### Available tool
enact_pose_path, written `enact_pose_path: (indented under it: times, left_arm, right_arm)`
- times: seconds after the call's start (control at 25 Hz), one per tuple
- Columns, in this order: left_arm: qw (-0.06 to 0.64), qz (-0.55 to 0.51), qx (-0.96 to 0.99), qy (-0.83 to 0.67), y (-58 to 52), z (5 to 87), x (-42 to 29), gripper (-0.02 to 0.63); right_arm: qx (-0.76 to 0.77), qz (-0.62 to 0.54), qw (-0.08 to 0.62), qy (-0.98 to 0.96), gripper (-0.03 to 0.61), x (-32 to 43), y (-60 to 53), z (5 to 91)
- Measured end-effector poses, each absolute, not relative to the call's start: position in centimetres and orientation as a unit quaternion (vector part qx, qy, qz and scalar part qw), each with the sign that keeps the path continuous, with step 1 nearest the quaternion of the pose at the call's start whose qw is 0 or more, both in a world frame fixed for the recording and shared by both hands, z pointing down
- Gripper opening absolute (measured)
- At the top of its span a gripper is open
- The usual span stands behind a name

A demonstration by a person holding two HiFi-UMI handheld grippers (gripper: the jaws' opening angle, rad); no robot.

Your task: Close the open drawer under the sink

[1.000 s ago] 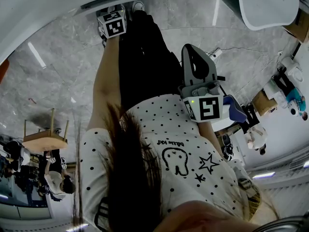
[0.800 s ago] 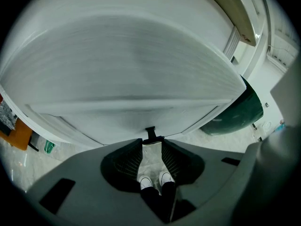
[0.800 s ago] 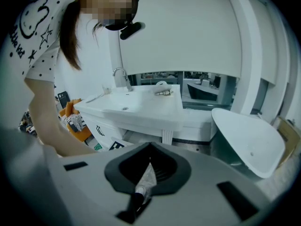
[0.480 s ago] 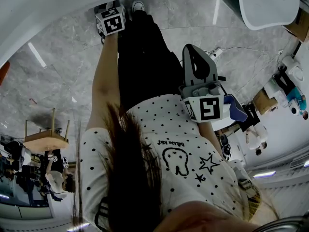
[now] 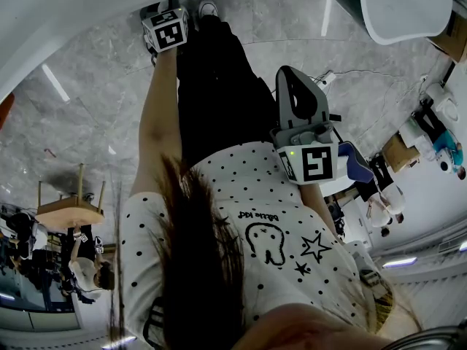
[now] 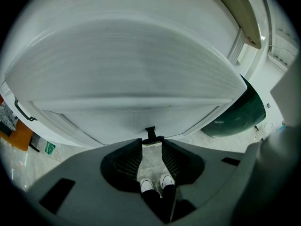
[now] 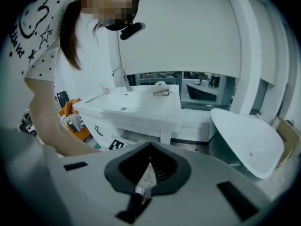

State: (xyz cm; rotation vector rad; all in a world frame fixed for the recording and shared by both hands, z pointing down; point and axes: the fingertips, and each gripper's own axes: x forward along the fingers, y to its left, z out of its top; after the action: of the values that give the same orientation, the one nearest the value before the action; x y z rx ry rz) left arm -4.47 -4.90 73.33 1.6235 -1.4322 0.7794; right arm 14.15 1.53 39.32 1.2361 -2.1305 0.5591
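Observation:
The white drawer front [image 6: 131, 79] fills the left gripper view, with a small black handle [image 6: 150, 133] at its lower edge. My left gripper [image 6: 152, 144] is open, its tips right at that handle; whether they touch it I cannot tell. In the head view only its marker cube [image 5: 166, 29] shows, at the foot of the white cabinet [image 5: 66, 13]. My right gripper [image 5: 287, 75] hangs in the air in front of the person's body, jaws shut on nothing. Its own view shows the sink [image 7: 136, 108] with its faucet [image 7: 121, 77] and the cabinet [image 7: 101, 128] beneath.
A white oval basin [image 7: 249, 140] stands to the right of the sink unit, and a dark green tub [image 6: 237, 112] sits beside the cabinet. The person's legs and white shoes [image 6: 155, 184] are close to the drawer. A wooden stool [image 5: 67, 210] stands on the marble floor at left.
The left gripper's marker cube has shifted slightly up the head view, toward the cabinet. The right gripper has stayed still.

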Motion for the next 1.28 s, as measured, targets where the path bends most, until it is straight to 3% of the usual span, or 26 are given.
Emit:
enact_pose_path:
  times: [1.28]
  left_arm:
    - [0.401,0.299,0.647,-0.575,-7.0,73.2,-5.1,0.13]
  right_arm:
    - [0.473,0.21,0.308,-0.798,0.012,14.3,1.4,39.3]
